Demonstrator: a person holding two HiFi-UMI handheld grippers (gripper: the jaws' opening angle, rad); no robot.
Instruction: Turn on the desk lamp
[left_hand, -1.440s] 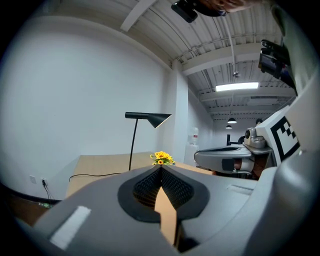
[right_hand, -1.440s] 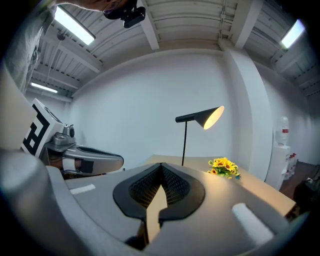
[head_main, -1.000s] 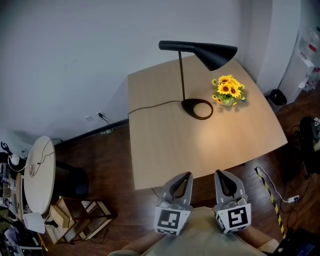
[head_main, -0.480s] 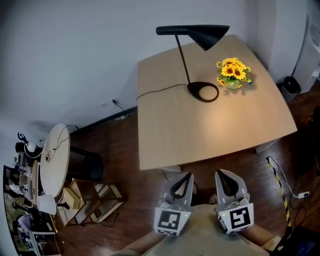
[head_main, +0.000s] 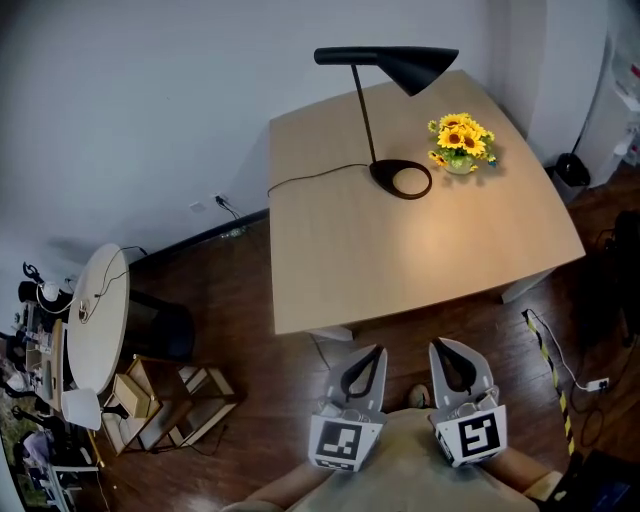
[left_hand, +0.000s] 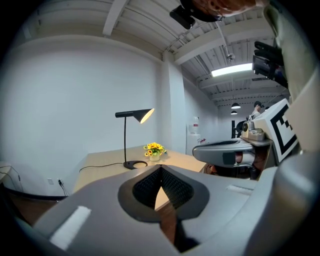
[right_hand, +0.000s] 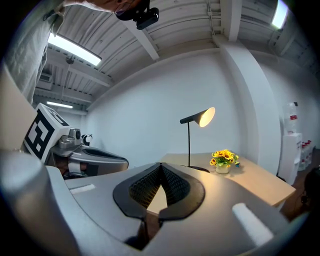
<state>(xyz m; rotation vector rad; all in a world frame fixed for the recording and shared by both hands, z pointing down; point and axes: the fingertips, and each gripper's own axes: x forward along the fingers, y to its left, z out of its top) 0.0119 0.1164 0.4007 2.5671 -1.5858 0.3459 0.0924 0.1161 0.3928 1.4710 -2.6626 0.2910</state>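
The black desk lamp (head_main: 392, 62) stands at the far side of the wooden table (head_main: 330, 270), its ring base (head_main: 400, 180) beside a small pot of sunflowers (head_main: 458, 140). The shade glows in the left gripper view (left_hand: 142, 115) and the right gripper view (right_hand: 206, 116), and a warm patch lies on the tabletop. My left gripper (head_main: 374, 351) and right gripper (head_main: 440, 347) are held side by side near my body, short of the table's near edge. Both are shut with nothing between the jaws (left_hand: 161, 168) (right_hand: 161, 165).
The lamp's black cord (head_main: 310, 175) runs off the table's left edge toward a wall socket. A round white side table (head_main: 95, 320) and a low wooden rack (head_main: 170, 400) stand at the left on the dark wood floor. Cables and striped tape (head_main: 545, 350) lie at the right.
The table and lamp sit farther from my grippers than a second ago, with more floor showing between them. Both grippers stay shut in the same spot in the view.
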